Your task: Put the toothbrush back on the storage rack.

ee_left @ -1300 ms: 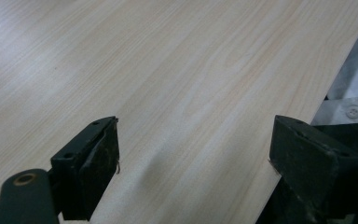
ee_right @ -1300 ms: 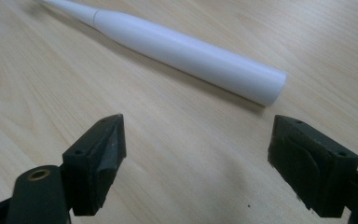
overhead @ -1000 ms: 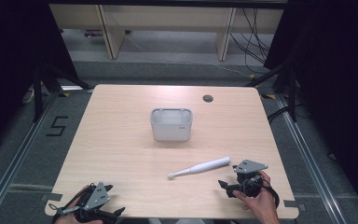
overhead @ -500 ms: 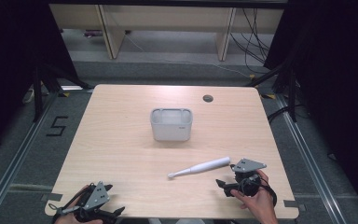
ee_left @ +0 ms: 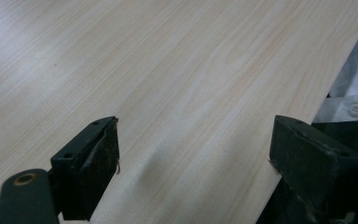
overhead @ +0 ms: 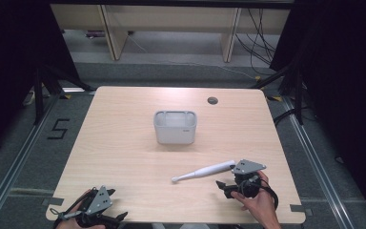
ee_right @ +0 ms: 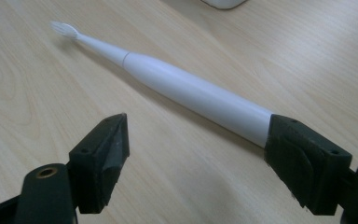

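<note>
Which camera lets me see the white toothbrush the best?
The right gripper view: the toothbrush lies close up, bristles to handle, near the open right gripper. The high view shows it small, lying flat on the table. The left gripper view faces bare wood.

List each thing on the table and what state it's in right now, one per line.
Electric toothbrush: lying flat on the table, ungripped, brush head away from the right hand-held gripper.
White bin: upright, open-topped, nothing seen inside.
Left hand-held gripper: jaws open over bare wood.
Right hand-held gripper: jaws open, beside the toothbrush's handle end.
</note>
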The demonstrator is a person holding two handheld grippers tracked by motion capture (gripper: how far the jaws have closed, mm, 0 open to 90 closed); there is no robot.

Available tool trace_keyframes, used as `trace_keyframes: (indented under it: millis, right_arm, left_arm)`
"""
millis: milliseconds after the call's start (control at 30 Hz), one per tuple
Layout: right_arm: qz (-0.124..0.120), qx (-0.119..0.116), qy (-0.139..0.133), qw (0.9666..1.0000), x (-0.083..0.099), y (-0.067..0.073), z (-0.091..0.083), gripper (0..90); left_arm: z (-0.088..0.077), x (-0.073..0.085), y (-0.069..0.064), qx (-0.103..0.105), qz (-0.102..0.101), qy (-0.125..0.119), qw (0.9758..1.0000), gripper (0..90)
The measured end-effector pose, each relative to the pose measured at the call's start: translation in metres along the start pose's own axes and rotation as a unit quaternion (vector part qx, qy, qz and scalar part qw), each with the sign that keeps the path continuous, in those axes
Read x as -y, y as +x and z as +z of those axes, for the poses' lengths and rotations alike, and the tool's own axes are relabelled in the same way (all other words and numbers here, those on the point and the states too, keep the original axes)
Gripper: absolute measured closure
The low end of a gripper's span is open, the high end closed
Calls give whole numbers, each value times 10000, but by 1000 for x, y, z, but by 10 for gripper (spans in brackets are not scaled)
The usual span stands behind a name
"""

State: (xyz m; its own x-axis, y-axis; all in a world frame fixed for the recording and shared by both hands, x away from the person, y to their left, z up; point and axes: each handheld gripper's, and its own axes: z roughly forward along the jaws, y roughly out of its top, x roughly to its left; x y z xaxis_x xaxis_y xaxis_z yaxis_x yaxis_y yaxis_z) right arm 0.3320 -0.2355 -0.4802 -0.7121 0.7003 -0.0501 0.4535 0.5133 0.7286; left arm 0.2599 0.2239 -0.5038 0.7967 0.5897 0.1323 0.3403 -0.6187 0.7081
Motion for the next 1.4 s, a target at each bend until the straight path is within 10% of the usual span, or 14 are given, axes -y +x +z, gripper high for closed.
trace_keyframes:
  millis: [433,1067,1400]
  right_arm:
    - [-479,58,23,9988,-18,3,9,249]
    - [-1345,-309,686,9881,-48,-2,40,360]
    - [-1360,-624,1046,9832,-57,-6,54,419]
  left_arm:
    - [-1,0,2,35,83,89,9999,157]
    - [1,0,1,-45,-48,23,10000,157]
    - [0,1,1,-12,-40,22,10000,157]
